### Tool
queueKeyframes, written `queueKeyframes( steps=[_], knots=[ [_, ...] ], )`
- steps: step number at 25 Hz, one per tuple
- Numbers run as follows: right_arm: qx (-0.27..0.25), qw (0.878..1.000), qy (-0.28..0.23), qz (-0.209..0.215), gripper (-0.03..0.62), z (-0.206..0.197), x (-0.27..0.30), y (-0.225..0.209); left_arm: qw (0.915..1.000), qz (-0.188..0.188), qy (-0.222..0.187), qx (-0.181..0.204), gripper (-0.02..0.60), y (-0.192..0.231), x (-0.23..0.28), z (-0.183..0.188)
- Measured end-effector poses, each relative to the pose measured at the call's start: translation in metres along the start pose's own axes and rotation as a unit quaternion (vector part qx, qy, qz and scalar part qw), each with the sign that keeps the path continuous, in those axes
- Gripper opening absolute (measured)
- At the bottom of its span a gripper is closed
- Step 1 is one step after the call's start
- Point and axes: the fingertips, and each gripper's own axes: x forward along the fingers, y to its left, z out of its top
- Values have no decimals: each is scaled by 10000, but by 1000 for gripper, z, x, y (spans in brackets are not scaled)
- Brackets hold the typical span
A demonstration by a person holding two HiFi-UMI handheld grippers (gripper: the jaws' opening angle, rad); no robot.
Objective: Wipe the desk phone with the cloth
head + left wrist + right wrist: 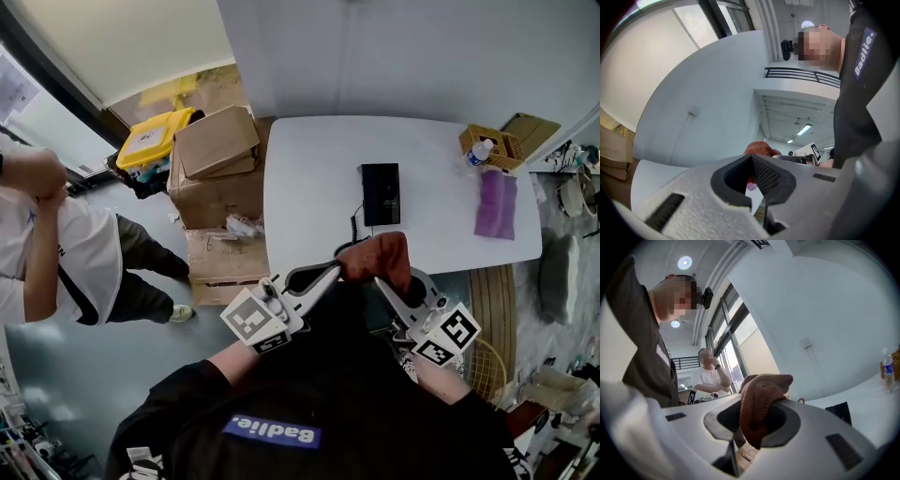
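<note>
The black desk phone (380, 193) lies on the white table (309, 178), its coiled cord (356, 225) trailing toward the near edge; it also shows in the right gripper view (839, 411). A rust-red cloth (380, 258) hangs bunched in the air over the table's near edge, between both grippers. My right gripper (382, 279) is shut on the cloth (761, 397), which bulges out between its jaws. My left gripper (338, 269) meets the cloth from the left, jaws shut at the tips on its edge (759, 149).
A purple cloth (495, 203) lies at the table's right end, beside a small basket (492, 141) with a bottle (478, 152). Cardboard boxes (217, 150) and a yellow bin (150, 137) stand left of the table. A person (66, 248) stands at the far left.
</note>
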Motion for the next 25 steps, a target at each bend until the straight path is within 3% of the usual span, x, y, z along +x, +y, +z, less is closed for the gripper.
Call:
queueKeyframes(
  steps=[14,25],
  knots=[
    [232,9902,396,1316,94,26,-2,-103,9922,1188,-204,323,6,19,96,10],
    [315,9849,641,1579,94,19,21,-156,9849,1700,-156,288,6,45,120,-6]
  ],
)
